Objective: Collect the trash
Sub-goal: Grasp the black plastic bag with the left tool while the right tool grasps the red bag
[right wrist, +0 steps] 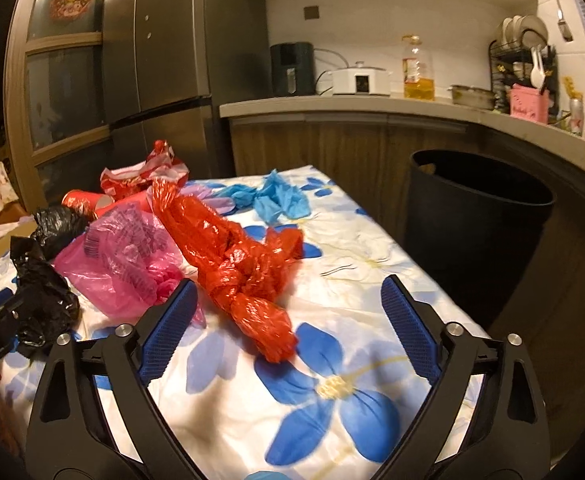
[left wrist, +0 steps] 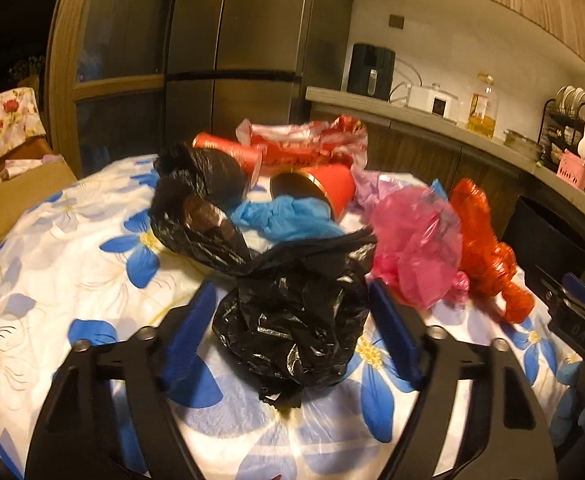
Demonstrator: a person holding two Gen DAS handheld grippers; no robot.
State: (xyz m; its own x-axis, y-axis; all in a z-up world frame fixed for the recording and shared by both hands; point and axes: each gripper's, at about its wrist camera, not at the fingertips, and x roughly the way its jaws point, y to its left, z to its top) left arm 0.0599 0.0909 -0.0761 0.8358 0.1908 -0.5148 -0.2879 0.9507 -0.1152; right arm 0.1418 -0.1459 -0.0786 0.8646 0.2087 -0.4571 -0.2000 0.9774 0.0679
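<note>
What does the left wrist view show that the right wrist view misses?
Only the left wrist view shows the left gripper with open jaws around the near black bag, pads not pressing it, and the dark mouth of the tipped red cup. Only the right wrist view shows the right gripper, open with the tail of the red bag between its fingers, and the whole open black bin past the table's far edge. Both show the pink bag, blue bag, floral tablecloth and kitchen counter.
</note>
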